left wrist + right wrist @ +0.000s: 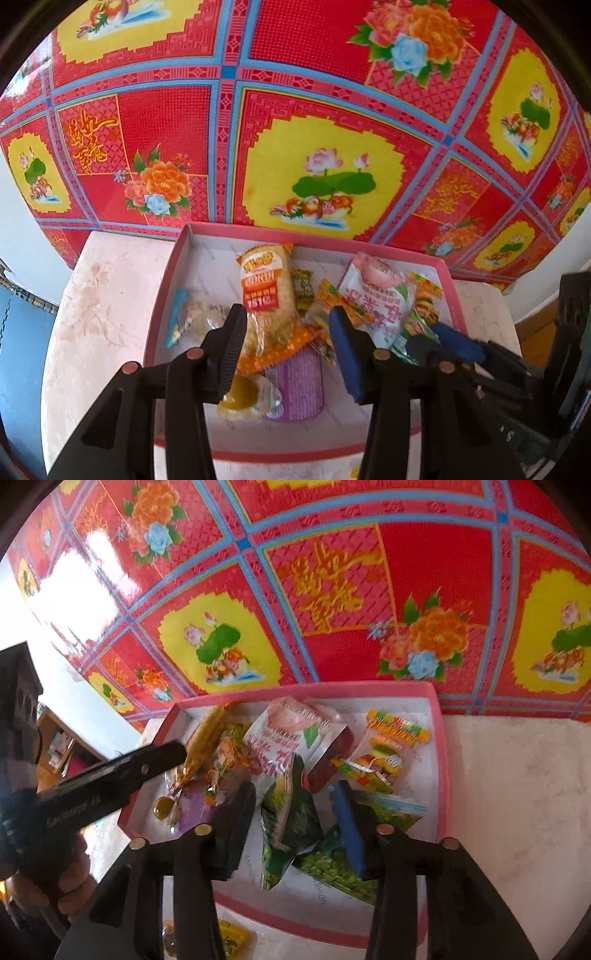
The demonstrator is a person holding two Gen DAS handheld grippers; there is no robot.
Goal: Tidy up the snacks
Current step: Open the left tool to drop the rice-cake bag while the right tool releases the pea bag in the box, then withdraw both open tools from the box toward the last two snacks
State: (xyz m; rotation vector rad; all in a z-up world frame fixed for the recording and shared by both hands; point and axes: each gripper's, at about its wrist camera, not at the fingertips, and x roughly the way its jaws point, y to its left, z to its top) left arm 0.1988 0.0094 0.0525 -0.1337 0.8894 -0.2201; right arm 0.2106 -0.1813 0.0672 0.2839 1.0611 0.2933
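Snack packets (264,295) lie heaped in the box (166,295), which sits on the table (92,314).

Orange-and-white snack packet (263,291): number "151" legible on its orange band, other print unclear. White-and-pink pouch (376,295): red Chinese characters, not decipherable. Red patterned sheet (325,587): gold calligraphy panels, unreadable. Box floor (413,764): faint repeated lettering, illegible.

Ahead of your left claw (288,343), one finger black and one blue, you see a pink-rimmed box (448,273) with a white floor, holding an orange-and-white packet (264,284), a pink-and-white pouch (376,295) and a purple wrapper (299,387). Between your right claw's (291,827) fingers lies a green packet (288,823). Beyond the pale floral table (96,317) you face a red cloth (295,110) gridded in blue, with yellow lotus medallions and orange peonies.
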